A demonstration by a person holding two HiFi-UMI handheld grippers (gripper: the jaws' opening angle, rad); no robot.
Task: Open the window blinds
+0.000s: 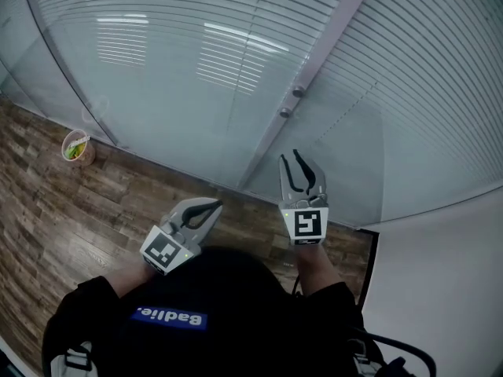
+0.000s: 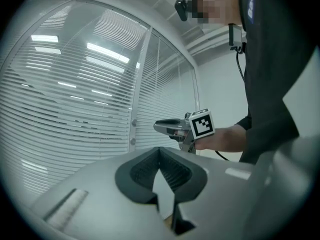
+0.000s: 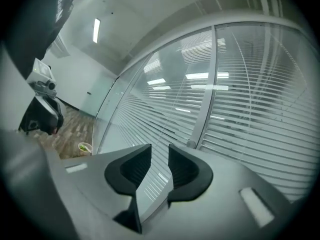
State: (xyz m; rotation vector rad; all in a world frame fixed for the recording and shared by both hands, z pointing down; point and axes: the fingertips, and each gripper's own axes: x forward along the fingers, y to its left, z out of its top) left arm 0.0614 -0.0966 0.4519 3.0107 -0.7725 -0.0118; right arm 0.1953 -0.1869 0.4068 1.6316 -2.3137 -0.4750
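Right up close, the left gripper has its fingers pressed together at the tips, with nothing in them. Next to it on the right, the right gripper has its fingers apart, and only air is between them. Under both is the brown wood floor. Far off to the left of the left fingers, a small round cup sits on the floor near the bottom of the glass wall. It has something green inside, but I cannot tell what. The glass is in front of both pairs of fingers, and they do not touch it. Behind the glass hang the white blinds, with slats running side to side. A grey post goes up the glass just past the right fingers. Two little round knobs sit on it, one under the other.
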